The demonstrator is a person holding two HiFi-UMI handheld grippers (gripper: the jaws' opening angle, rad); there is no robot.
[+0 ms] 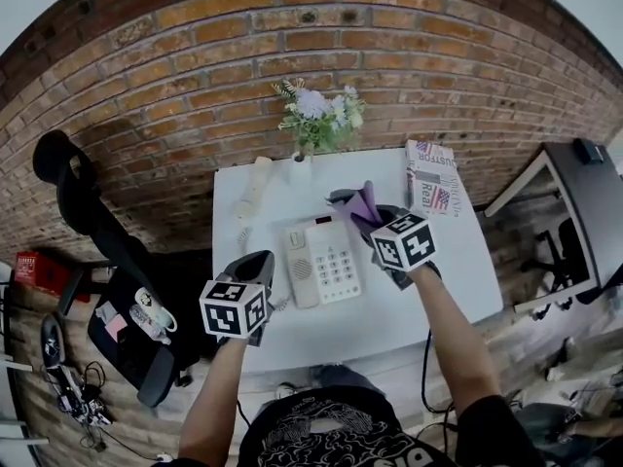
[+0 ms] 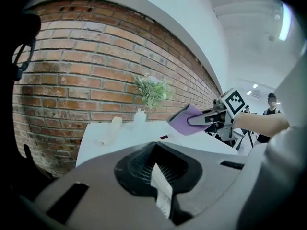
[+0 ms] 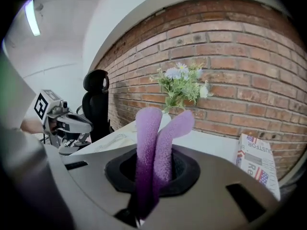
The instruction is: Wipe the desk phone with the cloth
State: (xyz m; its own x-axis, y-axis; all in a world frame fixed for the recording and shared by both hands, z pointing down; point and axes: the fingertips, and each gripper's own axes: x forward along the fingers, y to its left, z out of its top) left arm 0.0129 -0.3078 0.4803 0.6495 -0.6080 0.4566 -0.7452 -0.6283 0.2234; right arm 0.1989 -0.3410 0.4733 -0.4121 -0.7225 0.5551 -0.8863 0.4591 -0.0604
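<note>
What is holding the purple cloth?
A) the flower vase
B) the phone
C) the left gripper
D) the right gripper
D: the right gripper view shows the right gripper with its jaws shut on the folded purple cloth, which sticks up from between them.

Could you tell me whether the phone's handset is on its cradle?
Off: the handset lies on the table, apart from the phone.
</note>
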